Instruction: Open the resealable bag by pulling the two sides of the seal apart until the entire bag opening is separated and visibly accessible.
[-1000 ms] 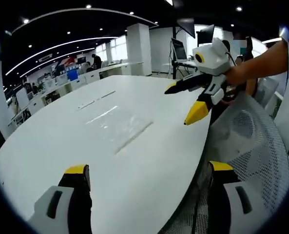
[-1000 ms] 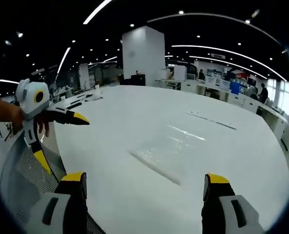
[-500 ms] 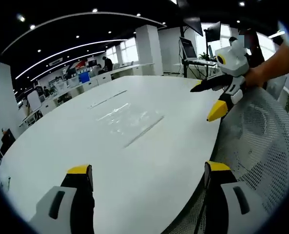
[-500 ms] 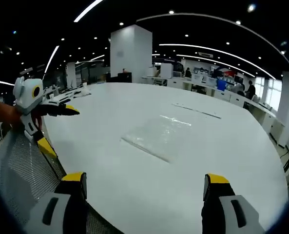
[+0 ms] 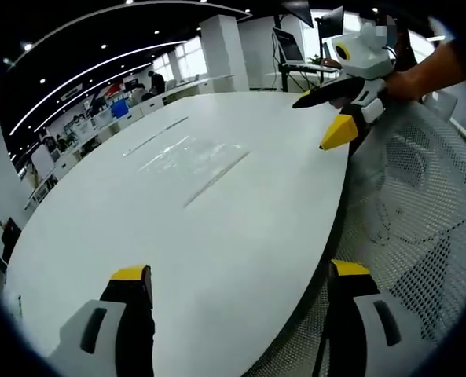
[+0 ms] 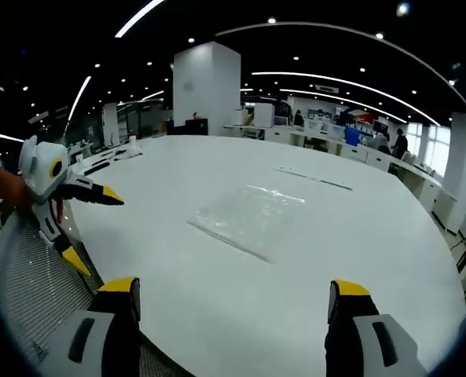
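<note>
Step in hand, by my read: approach only, nothing gripped yet, bag seal looks unopened.

Near: in the left gripper view the left gripper has jaws spread wide, nothing betw. them, hanging over the near edge of the white table, w/ the mesh chair back off to one side. In the right gripper view the right gripper is likewise wide open and empty, over the table near its edge.

Mid: the clear bag lies flat on the table, well ahead of the right jaws and roughly centred betw. them. Its nearer long edge shows as a straight strip, prob. the seal, though too faint to be sure. In the left gripper view the bag sits ahead and a bit left of centre, well apart from the jaws, same strip edge facing the chair side.

Each gripper also shows in the other's view: right one up by the far table edge, left one at the left side, both open, both well apart from the bag.

Far: office desks, ceiling lights, a white pillar.

Next move, as I judge it: bring both grippers in to the strip edge, pinch one film layer each, one per side of the seal, then pull apart. Thin clear film lying flat = hard to lift a single layer; risk of grabbing both layers together.
</note>
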A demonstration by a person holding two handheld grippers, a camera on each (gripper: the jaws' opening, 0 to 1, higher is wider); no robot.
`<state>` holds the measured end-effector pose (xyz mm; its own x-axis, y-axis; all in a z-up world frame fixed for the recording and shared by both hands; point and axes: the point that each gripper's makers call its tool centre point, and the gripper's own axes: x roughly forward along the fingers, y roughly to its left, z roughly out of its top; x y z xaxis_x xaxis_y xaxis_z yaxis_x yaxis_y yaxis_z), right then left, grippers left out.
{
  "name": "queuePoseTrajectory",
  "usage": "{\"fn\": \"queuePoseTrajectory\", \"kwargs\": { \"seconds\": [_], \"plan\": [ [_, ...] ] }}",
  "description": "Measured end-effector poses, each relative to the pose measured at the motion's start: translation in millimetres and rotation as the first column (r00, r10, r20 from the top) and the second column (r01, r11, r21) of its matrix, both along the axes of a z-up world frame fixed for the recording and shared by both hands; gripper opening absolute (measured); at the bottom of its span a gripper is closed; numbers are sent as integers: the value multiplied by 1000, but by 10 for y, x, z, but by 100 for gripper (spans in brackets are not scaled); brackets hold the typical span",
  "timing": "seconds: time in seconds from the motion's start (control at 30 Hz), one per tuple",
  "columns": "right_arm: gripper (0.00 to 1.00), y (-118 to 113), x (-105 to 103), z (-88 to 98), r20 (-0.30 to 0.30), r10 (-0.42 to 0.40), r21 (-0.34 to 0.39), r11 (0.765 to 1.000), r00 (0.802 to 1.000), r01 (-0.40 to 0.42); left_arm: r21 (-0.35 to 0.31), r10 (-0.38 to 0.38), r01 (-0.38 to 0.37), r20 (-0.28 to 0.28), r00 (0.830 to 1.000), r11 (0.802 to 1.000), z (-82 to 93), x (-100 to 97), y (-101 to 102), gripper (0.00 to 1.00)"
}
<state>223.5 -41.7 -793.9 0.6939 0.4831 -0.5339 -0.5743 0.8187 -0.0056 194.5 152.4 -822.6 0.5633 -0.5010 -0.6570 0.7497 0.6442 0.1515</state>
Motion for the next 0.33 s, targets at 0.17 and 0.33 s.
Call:
{"fn": "queuePoseTrajectory", "kwargs": {
  "seconds": [0.17, 0.33],
  "plan": [
    [99, 4, -4, -15, 3, 10, -22, 1000, 1000, -10, 3, 17, -18, 56, 998, 1000, 87, 78, 35, 86],
    [98, -27, 4, -35, -3, -2, -33, 999, 1000, 2, 8, 9, -10, 59, 998, 1000, 86, 79, 26, 84]
  ]
}}
